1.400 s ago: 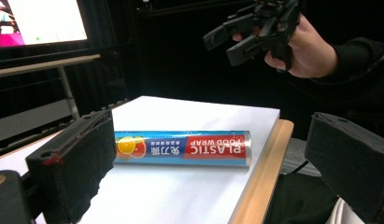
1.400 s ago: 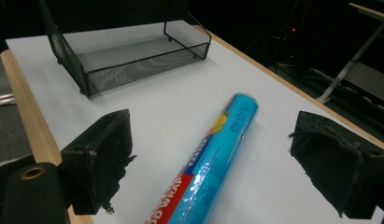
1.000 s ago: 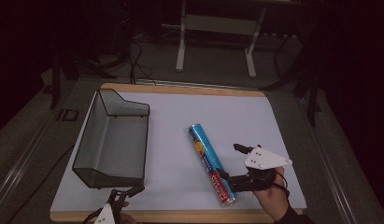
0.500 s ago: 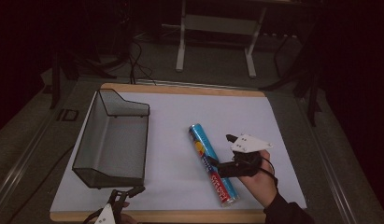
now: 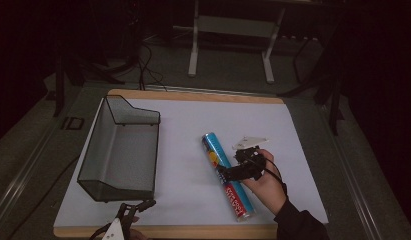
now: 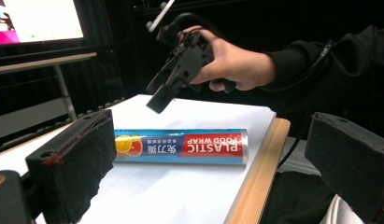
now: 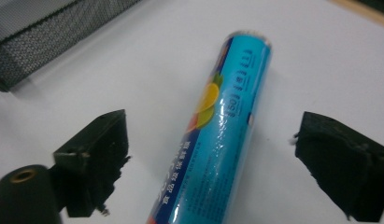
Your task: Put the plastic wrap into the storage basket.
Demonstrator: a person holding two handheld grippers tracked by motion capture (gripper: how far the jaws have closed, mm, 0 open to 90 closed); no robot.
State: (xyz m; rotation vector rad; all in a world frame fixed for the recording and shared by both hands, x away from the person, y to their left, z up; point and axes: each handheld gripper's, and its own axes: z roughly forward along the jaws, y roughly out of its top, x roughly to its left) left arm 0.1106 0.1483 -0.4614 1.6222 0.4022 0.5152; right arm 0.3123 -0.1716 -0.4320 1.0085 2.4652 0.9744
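My right tongs spread wide above the plastic wrap roll, roll lying flat toward the desk's near right corner, mesh basket along the left edge, my left tongs released at the near edge.

A blue plastic wrap roll lies on the white sheet between the wide-apart jaws, untouched.

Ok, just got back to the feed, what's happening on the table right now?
The person's right gripper is open over the plastic wrap roll, jaws either side of it, not closed. The roll lies flat on the white mat. The left gripper waits open at the near edge. The mesh basket holds nothing.
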